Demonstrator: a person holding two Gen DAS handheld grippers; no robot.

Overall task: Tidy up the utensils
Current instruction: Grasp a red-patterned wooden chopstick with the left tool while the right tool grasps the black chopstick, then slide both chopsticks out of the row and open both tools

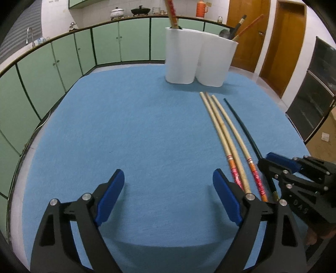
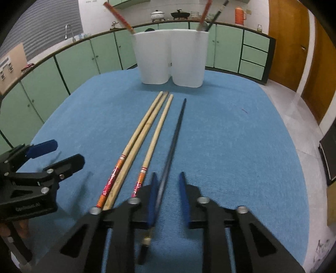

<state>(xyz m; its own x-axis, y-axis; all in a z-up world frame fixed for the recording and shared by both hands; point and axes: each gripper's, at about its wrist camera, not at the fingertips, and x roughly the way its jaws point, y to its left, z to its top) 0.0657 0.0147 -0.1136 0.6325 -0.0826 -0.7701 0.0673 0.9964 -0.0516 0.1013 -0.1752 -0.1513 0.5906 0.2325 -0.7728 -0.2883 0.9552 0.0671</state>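
Note:
Three wooden chopsticks [image 2: 147, 130] and one dark chopstick [image 2: 175, 136] lie side by side on the blue table mat [image 2: 231, 136], pointing at a white two-part utensil holder [image 2: 171, 58] that has several utensils standing in it. My right gripper [image 2: 168, 189] is open and straddles the dark chopstick's near end, which lies against the left pad. My left gripper [image 1: 168, 189] is open and empty, just left of the wooden chopsticks [image 1: 220, 130]. The holder [image 1: 199, 58] stands at the far edge in the left wrist view. The right gripper [image 1: 271, 166] shows there at the dark chopstick [image 1: 241, 121].
Green cabinets [image 1: 105, 46] curve behind the table, with pots on the counter [image 2: 168, 14] and a tap [image 2: 67, 29]. Wooden doors [image 1: 283, 42] stand at the right. The left gripper [image 2: 48, 155] shows at the left in the right wrist view.

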